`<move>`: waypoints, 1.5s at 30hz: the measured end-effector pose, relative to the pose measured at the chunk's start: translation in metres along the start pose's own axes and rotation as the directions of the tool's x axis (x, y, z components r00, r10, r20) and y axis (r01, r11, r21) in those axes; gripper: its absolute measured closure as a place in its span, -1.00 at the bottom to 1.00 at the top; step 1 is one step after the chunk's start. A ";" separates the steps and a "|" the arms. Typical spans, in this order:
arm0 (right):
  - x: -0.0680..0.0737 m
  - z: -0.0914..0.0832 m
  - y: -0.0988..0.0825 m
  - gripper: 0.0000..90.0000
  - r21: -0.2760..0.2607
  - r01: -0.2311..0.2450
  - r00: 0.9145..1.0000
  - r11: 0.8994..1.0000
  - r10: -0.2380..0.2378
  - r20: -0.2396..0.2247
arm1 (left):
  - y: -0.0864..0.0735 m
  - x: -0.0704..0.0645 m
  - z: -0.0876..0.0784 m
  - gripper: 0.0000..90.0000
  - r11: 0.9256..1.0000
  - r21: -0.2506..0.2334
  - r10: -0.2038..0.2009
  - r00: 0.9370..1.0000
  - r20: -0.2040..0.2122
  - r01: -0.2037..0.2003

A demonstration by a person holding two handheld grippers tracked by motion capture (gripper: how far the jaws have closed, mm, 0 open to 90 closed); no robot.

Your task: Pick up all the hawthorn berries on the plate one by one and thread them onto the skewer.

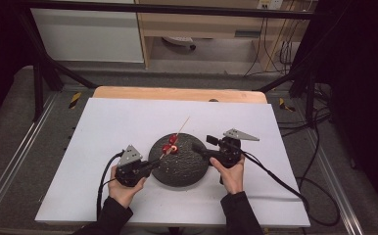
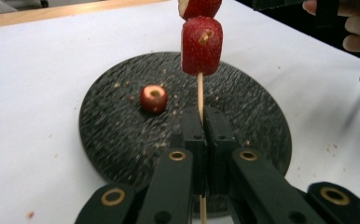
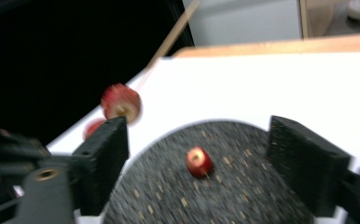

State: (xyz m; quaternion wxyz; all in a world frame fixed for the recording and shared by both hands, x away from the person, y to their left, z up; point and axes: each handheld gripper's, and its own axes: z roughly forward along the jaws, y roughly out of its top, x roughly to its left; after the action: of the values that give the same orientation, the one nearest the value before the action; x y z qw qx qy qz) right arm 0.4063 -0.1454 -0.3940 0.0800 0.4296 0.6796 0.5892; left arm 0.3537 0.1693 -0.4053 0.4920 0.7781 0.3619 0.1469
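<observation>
A white board (image 1: pixel 128 117) covers most of the wooden tabletop (image 1: pixel 177 93), whose far edge shows as a bare light-brown strip. Beyond the table stands a light wooden cabinet (image 1: pixel 201 24), with a white panel (image 1: pixel 86 34) just to its left. Black cables (image 1: pixel 275 44) hang down at the cabinet's right side. A dark metal frame (image 1: pixel 45 68) runs around the table, and grey carpet (image 1: pixel 6 127) lies on the floor on both sides.
</observation>
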 end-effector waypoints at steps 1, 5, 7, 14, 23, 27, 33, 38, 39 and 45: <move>-0.001 0.000 0.000 -0.62 0.024 0.013 1.000 1.000 -0.013 0.008 | -0.002 0.001 -0.002 0.96 1.000 0.005 0.005 1.000 -0.001 -0.005; -0.004 0.000 -0.001 -0.77 0.108 0.058 0.998 0.992 -0.061 0.027 | -0.008 0.006 -0.009 0.96 1.000 0.028 0.008 1.000 -0.004 -0.008; -0.005 -0.001 -0.002 -0.83 0.138 0.082 0.996 0.987 -0.088 0.035 | -0.012 0.008 -0.013 0.96 0.999 0.042 0.025 1.000 -0.015 -0.025; -0.008 -0.001 -0.002 -0.92 0.236 0.132 0.986 0.963 -0.151 0.067 | -0.025 0.018 -0.028 0.96 0.998 0.065 0.028 0.999 -0.022 -0.027; -0.005 0.008 0.002 -0.93 0.348 0.165 0.978 0.923 -0.200 0.067 | -0.044 0.033 -0.048 0.95 0.995 0.098 0.031 0.999 -0.040 -0.027; 0.001 0.019 0.007 -0.92 0.400 0.174 0.974 0.900 -0.217 0.063 | -0.050 0.040 -0.055 0.96 0.995 0.101 0.024 0.999 -0.045 -0.019; 0.007 0.040 0.016 -0.90 0.453 0.190 0.969 0.871 -0.241 0.058 | -0.055 0.047 -0.064 0.95 0.995 0.097 0.017 0.999 -0.047 -0.012; 0.012 0.056 0.021 -0.89 0.487 0.202 0.965 0.850 -0.259 0.051 | -0.058 0.051 -0.067 0.95 0.995 0.102 0.007 0.999 -0.050 -0.002; 0.013 0.058 0.022 -0.89 0.490 0.202 0.965 0.848 -0.258 0.048 | -0.058 0.052 -0.067 0.95 0.995 0.103 0.003 0.999 -0.050 0.002; 0.017 0.072 0.027 -0.89 0.521 0.201 0.963 0.830 -0.265 0.050 | -0.060 0.054 -0.068 0.95 0.995 0.104 -0.006 0.999 -0.047 0.011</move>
State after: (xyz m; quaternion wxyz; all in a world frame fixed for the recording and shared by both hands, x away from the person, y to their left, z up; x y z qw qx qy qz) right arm 0.4532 -0.0822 -0.3851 0.0755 0.3837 0.8526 0.3467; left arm 0.3262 0.2678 -0.4321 0.4428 0.7976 0.3836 0.1439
